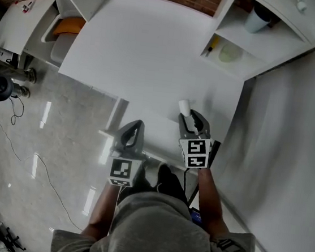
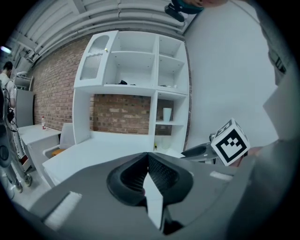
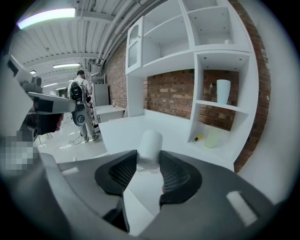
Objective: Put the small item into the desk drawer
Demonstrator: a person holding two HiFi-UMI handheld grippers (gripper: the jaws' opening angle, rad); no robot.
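Right tongs (image 3: 148, 161) clamp the roll (image 3: 150, 143); left tongs (image 2: 148, 159) shut, empty.
Hold firm until over the drawer (image 1: 149, 127) by the left tongs.

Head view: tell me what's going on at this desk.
A person stands at the white desk with a gripper in each hand. The right gripper has its jaws closed on a small white cylinder over the desk's front edge. The left gripper, jaws together and empty, hangs beside it.
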